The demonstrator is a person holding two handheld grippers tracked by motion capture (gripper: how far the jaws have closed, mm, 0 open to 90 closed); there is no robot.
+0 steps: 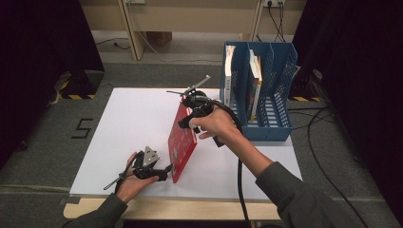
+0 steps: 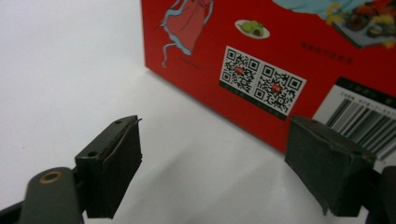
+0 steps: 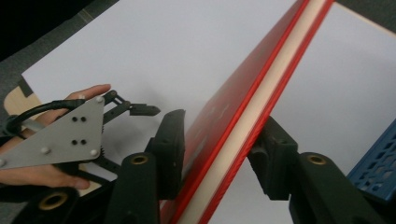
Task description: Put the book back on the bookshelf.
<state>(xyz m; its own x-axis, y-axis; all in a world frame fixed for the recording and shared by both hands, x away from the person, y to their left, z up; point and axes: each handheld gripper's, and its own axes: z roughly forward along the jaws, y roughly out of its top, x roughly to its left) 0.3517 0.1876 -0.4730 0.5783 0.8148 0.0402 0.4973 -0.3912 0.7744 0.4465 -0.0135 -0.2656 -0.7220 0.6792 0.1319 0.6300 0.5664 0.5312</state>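
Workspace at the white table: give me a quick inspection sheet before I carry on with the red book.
Surface: white tabletop, flat, bare around the book.
Job's things: thin red hardcover book standing on its lower edge, tilted; blue plastic three-slot file rack at the far right, books already in its left slots.
Clutter: nothing seen.
Grippers: right gripper straddles the book's top edge, jaws on either cover, whether they press I cannot tell; left gripper open, jaws apart just short of the book's back cover.
Cables: black cable trails from the right gripper along the forearm; more cables on the floor at right.
Surroundings: grey carpet, dark curtains either side, wooden furniture legs behind.
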